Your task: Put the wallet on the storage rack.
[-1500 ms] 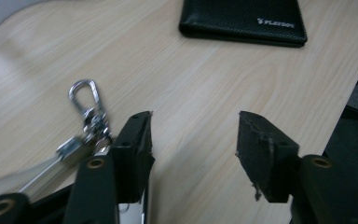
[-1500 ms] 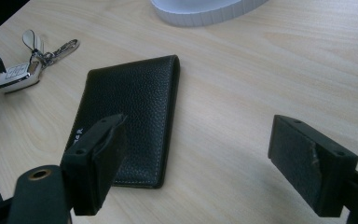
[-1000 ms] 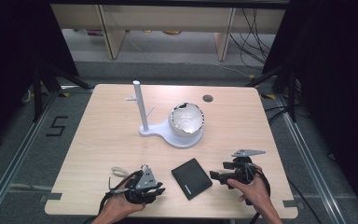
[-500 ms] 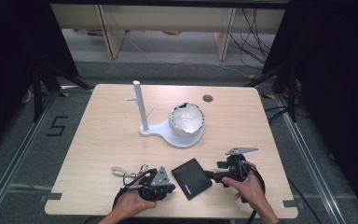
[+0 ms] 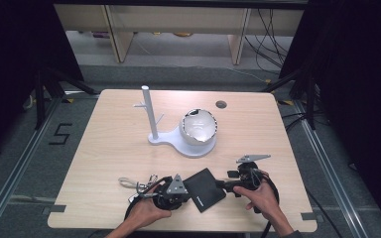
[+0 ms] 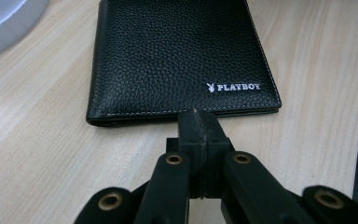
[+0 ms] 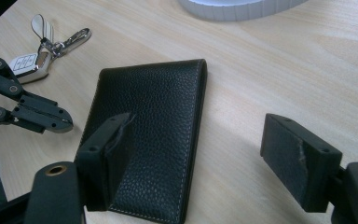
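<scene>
Left gripper (image 6: 196,122): jaws pressed together, tips just short of the wallet's (image 6: 177,56) near edge, nothing between them. Right gripper (image 7: 200,163): jaws wide apart, one over the wallet's cover, the other over bare bench (image 5: 109,148).

One black wallet, closed and flat, near the bench's front edge between both grippers. One key bunch (image 7: 37,51) beside the left gripper. One white stand (image 5: 178,134) mid-bench, well apart. Back half of the bench open on both sides.
</scene>
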The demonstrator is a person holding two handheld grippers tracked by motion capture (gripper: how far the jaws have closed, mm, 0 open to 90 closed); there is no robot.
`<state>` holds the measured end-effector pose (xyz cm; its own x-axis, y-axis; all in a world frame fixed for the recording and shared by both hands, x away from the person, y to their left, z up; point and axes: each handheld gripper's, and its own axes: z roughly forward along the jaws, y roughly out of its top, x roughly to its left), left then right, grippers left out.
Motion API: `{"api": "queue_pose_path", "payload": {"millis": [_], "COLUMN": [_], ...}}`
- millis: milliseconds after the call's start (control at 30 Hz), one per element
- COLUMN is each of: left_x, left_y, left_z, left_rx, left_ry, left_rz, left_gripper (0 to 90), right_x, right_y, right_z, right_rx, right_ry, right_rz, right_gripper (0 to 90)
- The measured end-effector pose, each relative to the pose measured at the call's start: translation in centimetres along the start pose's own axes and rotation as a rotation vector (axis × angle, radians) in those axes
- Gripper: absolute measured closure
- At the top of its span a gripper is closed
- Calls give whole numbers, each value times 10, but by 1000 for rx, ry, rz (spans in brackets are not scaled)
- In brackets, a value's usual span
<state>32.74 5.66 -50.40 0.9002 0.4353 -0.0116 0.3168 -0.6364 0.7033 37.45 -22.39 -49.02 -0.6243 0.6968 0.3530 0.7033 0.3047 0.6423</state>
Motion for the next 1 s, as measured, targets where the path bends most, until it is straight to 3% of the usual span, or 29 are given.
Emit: {"api": "queue_pose_path", "payload": {"millis": [67,133,267,367,567,733,833,1000], "left_x": [0,-1,-2,-4,-3,-3,-4,-4], "left_y": [1,2,3,4,5,5,5,5], "left_z": [2,4,7,10,10,10,10,10], "left_rx": [0,8,14,14,30,27,29,36], "left_ry": [-6,-13,-14,-14,-8,-12,-12,-13], "left_rz": [0,11,17,11,22,18,16,20], "left_gripper": [893,893,893,893,893,893,893,894], "right_x": [1,1,3,2,4,4,4,7], "right_y": [1,2,3,4,5,7,8,9], "right_z": [1,4,7,11,17,23,28,29], "right_rx": [13,10,36,43,56,75,87,92], "right_ry": [-7,15,23,26,26,12,43,42], "right_rz": [1,-8,16,-7,-5,12,15,34], "right_gripper": [293,324,343,363,386,398,424,447]}}
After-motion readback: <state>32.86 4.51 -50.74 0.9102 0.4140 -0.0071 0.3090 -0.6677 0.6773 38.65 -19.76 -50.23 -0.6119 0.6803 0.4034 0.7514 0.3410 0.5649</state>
